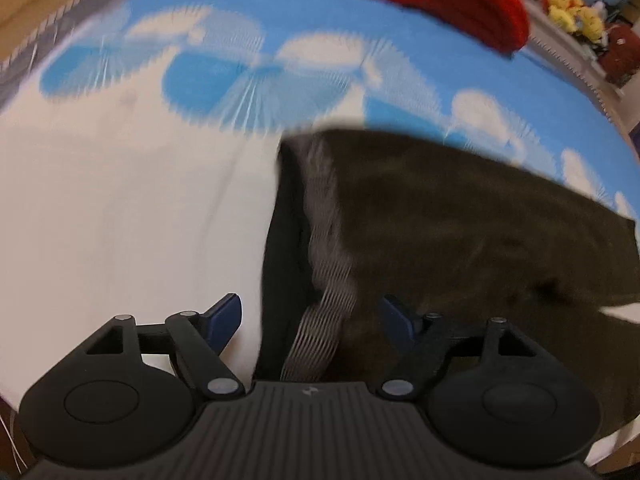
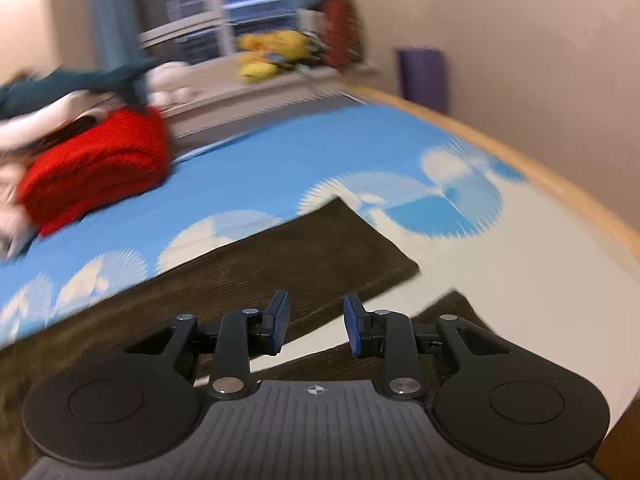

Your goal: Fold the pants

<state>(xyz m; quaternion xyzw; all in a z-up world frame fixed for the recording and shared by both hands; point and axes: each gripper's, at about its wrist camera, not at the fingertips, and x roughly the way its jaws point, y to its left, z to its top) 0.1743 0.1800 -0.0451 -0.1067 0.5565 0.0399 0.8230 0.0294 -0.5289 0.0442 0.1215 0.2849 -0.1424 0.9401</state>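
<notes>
Dark brown pants (image 1: 460, 220) lie flat on a bed with a blue and white sheet (image 1: 120, 200). In the left wrist view the waist end with its grey elastic band (image 1: 328, 264) faces me. My left gripper (image 1: 310, 320) is open, its fingers on either side of the waistband, just above it. In the right wrist view the two legs (image 2: 288, 256) stretch away, spread apart at the hems. My right gripper (image 2: 316, 324) is open and empty, above the gap between the legs.
A folded red garment (image 2: 96, 172) sits on the bed behind the pants, with other clothes piled to its left. A shelf with yellow plush toys (image 2: 276, 52) stands beyond the bed. The wooden bed frame (image 2: 520, 152) runs along the right.
</notes>
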